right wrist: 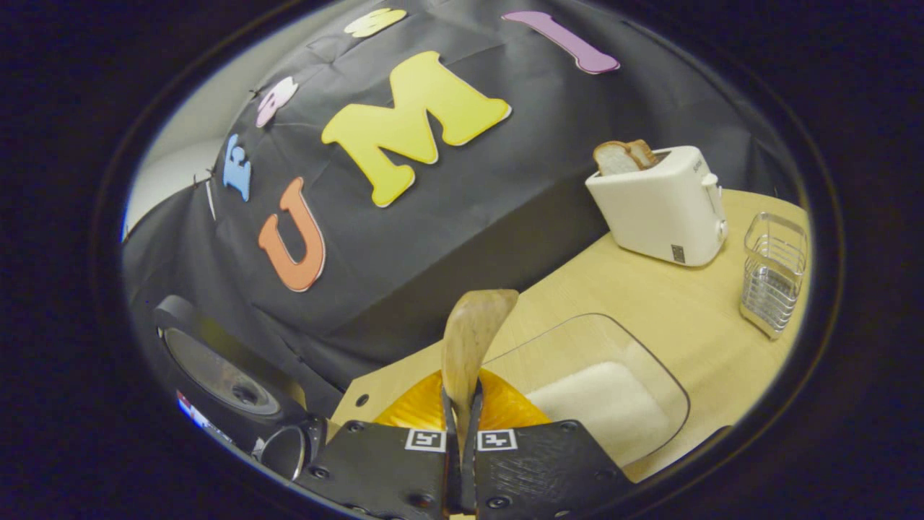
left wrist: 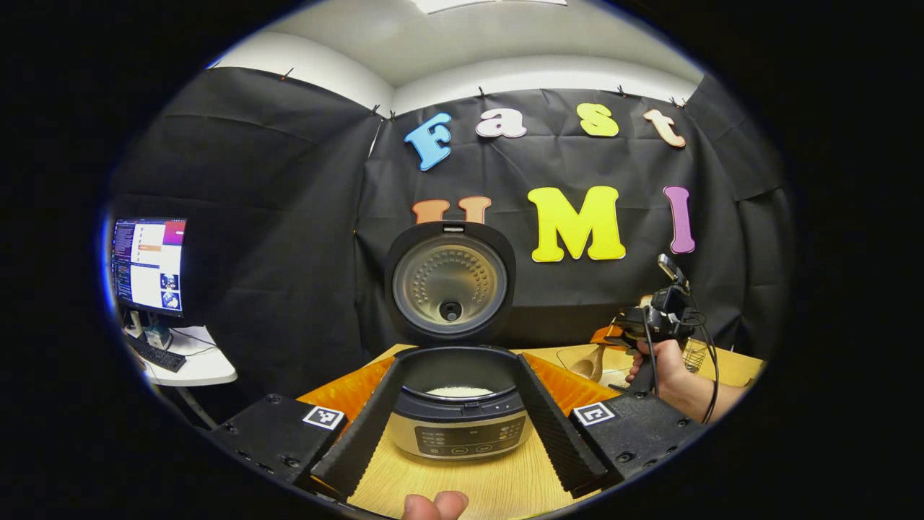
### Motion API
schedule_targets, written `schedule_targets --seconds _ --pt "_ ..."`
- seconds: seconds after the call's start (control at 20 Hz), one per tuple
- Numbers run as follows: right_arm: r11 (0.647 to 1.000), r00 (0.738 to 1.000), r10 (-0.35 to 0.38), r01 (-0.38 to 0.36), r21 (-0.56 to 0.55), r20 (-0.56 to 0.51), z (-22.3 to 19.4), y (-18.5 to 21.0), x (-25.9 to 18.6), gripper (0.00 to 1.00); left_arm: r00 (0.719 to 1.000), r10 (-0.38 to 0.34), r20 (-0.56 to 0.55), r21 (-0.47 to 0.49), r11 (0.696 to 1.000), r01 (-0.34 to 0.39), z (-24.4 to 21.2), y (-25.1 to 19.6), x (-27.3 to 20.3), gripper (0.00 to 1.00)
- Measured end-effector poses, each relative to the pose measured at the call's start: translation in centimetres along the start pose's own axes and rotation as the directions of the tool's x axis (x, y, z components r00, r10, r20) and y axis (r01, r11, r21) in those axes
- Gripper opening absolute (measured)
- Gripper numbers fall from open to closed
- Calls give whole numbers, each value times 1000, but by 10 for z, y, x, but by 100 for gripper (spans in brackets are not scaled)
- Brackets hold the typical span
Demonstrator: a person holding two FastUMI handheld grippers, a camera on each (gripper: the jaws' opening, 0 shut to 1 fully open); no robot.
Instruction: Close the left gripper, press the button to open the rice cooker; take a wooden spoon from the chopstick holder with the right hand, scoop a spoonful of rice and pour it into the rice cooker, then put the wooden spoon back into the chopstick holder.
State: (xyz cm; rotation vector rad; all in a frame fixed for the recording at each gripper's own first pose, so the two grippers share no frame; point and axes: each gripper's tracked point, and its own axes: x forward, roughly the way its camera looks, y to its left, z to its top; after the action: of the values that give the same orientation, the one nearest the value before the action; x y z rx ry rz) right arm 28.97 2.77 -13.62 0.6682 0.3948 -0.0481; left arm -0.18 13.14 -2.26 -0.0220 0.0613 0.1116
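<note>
Right tongs [right wrist: 462, 426] clamped on wooden spoon [right wrist: 473, 339] handle, bowl above glass rice dish [right wrist: 613, 404] mid-desk; light, stiff, likely slippery, best gripped low on handle; left tongs [left wrist: 458, 426] apart before open rice cooker [left wrist: 458, 419].

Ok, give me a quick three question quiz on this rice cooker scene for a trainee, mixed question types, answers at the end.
1. True or false: the rice cooker lid is open.
2. What do the right tongs hold? A) wooden spoon B) bread slice C) cup
3. Fill in: the chopstick holder stands beside the white ____.

Key: 1 true; 2 A; 3 toaster.
</note>
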Motion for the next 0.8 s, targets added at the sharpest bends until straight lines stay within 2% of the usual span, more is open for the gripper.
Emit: schedule_targets --seconds 0.3,0.45,0.6,0.8 --pt "986 998 10 -20 163 60 38 -26 -18 1 1000 -2 -3 -2 1000 2 1 -2 -2 99" --pt "974 996 33 -51 219 85 51 -35 -27 1 1000 1 -4 16 1000 -1 0 -4 -1 99" --pt "965 993 21 -50 258 113 70 -44 -35 1 1000 2 -10 25 1000 -2 -1 -5 -1 99" --pt "944 990 44 -84 318 131 89 -34 -48 1 1000 1 -8 17 1000 -1 0 -4 -1 99"
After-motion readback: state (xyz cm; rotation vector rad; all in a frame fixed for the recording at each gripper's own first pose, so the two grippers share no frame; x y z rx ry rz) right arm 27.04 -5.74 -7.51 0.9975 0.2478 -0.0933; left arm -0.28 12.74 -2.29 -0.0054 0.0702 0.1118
